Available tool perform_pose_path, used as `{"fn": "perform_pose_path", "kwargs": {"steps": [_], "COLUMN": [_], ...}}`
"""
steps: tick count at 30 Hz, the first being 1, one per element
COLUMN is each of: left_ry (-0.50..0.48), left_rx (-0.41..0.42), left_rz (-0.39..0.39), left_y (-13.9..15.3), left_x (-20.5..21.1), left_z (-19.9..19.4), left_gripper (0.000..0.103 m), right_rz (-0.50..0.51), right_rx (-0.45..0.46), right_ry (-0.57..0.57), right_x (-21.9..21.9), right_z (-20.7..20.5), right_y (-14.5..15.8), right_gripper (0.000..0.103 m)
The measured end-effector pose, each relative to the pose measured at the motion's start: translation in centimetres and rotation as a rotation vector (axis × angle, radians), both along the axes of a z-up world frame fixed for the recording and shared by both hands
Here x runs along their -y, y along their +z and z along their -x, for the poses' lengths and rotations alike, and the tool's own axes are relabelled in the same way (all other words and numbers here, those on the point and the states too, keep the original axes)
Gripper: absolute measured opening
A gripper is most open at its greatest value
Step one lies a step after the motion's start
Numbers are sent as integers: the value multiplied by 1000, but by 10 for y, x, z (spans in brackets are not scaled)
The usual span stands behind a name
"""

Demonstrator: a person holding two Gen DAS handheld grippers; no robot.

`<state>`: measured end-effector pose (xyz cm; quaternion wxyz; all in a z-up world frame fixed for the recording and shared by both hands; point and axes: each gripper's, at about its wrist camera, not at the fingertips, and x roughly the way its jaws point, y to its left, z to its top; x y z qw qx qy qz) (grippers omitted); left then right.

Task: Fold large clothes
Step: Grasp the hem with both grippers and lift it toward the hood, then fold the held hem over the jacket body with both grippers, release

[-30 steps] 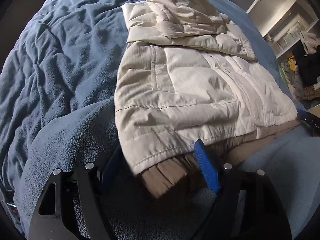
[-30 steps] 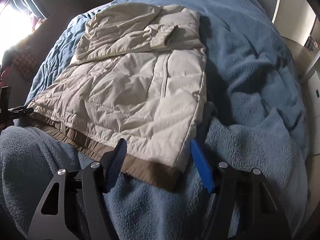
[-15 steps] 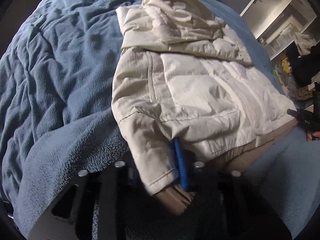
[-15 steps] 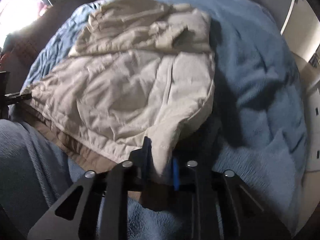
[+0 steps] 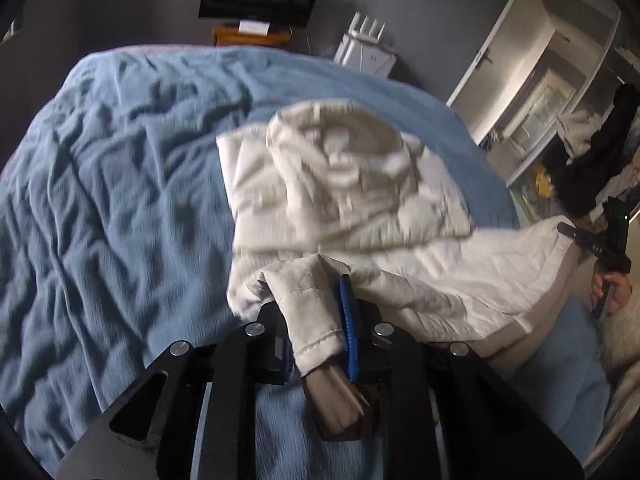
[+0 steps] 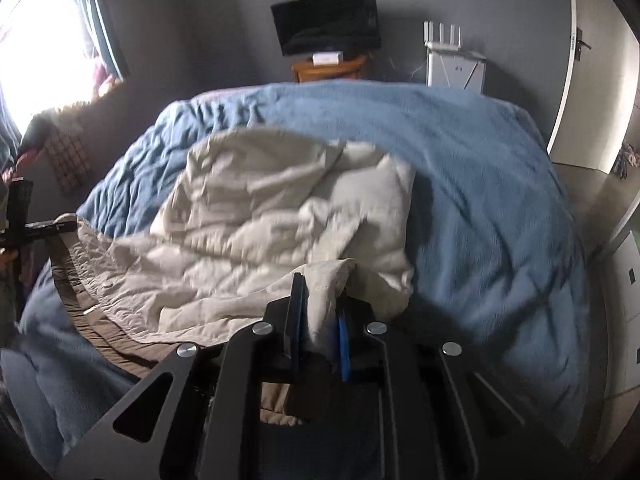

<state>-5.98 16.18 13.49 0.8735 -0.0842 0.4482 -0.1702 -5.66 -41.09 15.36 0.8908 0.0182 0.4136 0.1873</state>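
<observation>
On the blue blanket (image 5: 120, 200) of a bed lies a cream quilted jacket (image 5: 360, 200), its far part flat with the hood on top, its near hem lifted clear of the blanket. Left wrist view: the left gripper (image 5: 316, 316) has its jaws nearly closed on the hem's left corner; cream fabric and a fold of brown lining bunch between the blue-padded fingers (image 5: 346, 320). From this corner the hem stretches rightward to the right gripper (image 5: 592, 244), seen at the frame's right edge with the person's hand (image 5: 612, 292) below it. Right wrist view: the right gripper (image 6: 320, 320) likewise has its jaws nearly closed, pinching the hem's right corner, a peak of fabric standing between the fingers. The hem runs leftward, brown lining underneath, to the left gripper (image 6: 44, 228) at the frame's left edge. Both views are blurred across the jacket. Beyond the far edge of the bed stand a dark screen (image 6: 326, 22) on a wooden stand (image 6: 330, 68) and a white unit (image 6: 456, 66) against a grey wall; a door (image 6: 592, 80) is at the right, a bright window (image 6: 36, 40) at the left.
</observation>
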Motion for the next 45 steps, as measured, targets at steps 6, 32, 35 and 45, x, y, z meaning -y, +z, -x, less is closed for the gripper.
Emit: {"fn": "perform_pose_path", "kwargs": {"steps": [6, 32, 35, 45], "left_ry": [20, 194, 205, 206], "left_rx": [67, -168, -171, -38], "left_rz": [8, -93, -110, -27], "left_y": [16, -92, -97, -73], "left_x": [-1, -4, 1, 9], "left_z": [-51, -311, -311, -255], "left_gripper": [18, 20, 21, 74], "right_rz": [-64, -117, -118, -112], "right_rx": [27, -154, -192, -2], "right_ry": [-50, -393, -420, -392], "right_x": [7, -4, -5, -20], "right_z": [-53, -335, -341, -269], "right_y": [8, -129, -140, -90], "right_gripper": [11, 11, 12, 78]}}
